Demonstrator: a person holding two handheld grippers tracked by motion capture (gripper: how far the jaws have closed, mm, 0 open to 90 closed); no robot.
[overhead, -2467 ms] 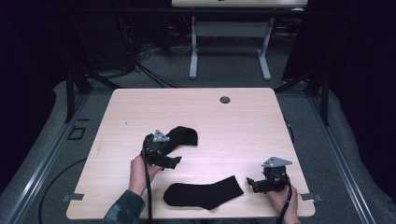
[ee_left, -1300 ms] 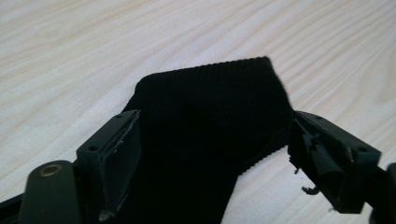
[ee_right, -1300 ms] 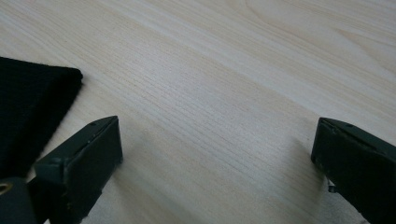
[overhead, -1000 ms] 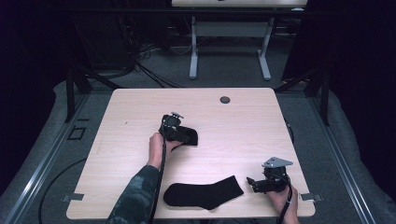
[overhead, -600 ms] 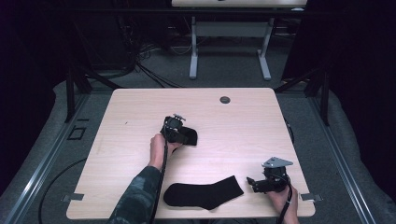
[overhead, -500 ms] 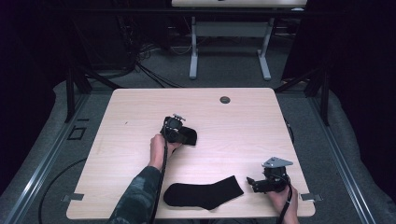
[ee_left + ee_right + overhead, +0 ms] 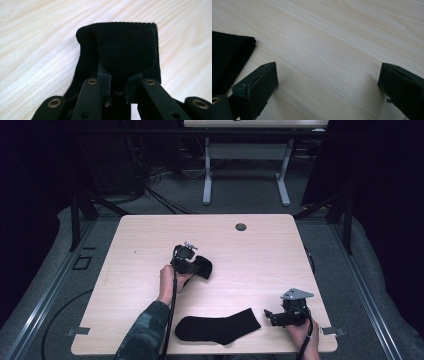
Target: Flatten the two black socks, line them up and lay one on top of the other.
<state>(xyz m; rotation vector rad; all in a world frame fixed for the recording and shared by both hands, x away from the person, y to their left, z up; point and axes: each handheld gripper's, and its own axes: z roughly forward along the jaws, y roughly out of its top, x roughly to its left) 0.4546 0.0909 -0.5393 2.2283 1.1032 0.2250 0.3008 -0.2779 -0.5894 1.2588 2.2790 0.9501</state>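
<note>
Two black socks lie on the wooden table (image 7: 150, 235). The far sock (image 7: 202, 267) is folded over on itself near the table's middle, and my left gripper (image 7: 186, 265) is shut on its folded end. In the left gripper view the folded sock (image 7: 125, 50) drapes over the closed fingertips (image 7: 106, 85). The near sock (image 7: 217, 327) lies flat by the front edge. To its right my right gripper (image 7: 272, 316) stands open just above the table; in the right gripper view a corner of that sock (image 7: 229, 57) lies left of its wide-apart fingers (image 7: 259, 85).
A small dark round grommet (image 7: 241, 226) sits in the table near its far edge. Beyond the table stands a white desk frame (image 7: 245, 175) on grey floor. Metal rails (image 7: 45, 290) run along the table's left and right sides.
My left gripper moved from the sock's left end up and right across it, carrying that end over so the far sock is folded. The right gripper stayed still.
</note>
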